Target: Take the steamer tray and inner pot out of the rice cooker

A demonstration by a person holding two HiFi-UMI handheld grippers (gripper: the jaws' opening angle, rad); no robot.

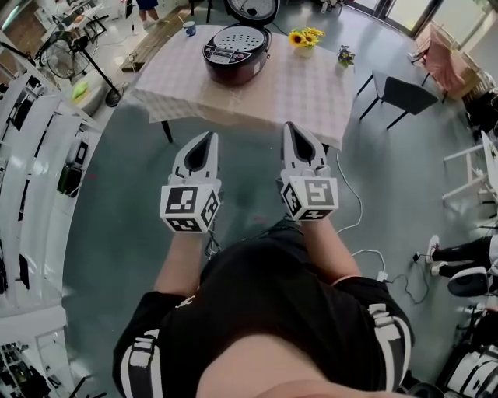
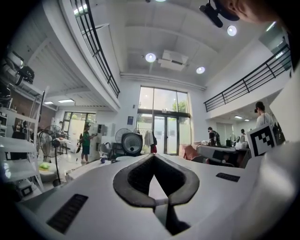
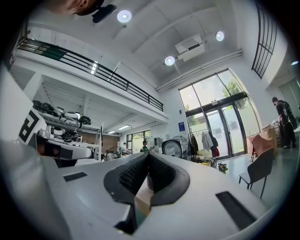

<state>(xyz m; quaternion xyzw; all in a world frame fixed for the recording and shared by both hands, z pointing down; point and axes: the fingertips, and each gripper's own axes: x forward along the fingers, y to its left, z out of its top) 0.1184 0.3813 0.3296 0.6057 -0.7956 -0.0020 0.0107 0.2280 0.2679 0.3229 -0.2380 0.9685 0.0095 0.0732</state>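
Both claws are together with nothing in them. The left gripper and the right gripper are held out side by side in front of the person, pointing roughly level at the table, which has a pale checked cloth. Each gripper view shows the dark pads meeting at the tips with nothing pinched between them.

The dark, round rice cooker sits near the far middle of the table with its lid flipped up at the back. The pale, perforated steamer tray sits in the top of the cooker. Whatever inner pot is underneath is covered by the tray, so I can't make it out. Both grippers are well short of the cooker and only just short of the near table edge.

Other bits on the table:
- a small vase of yellow sunflowers, just right of the cooker
- a little potted plant, further right
- a blue cup, at the far left corner

A black chair stands off the right side of the table.
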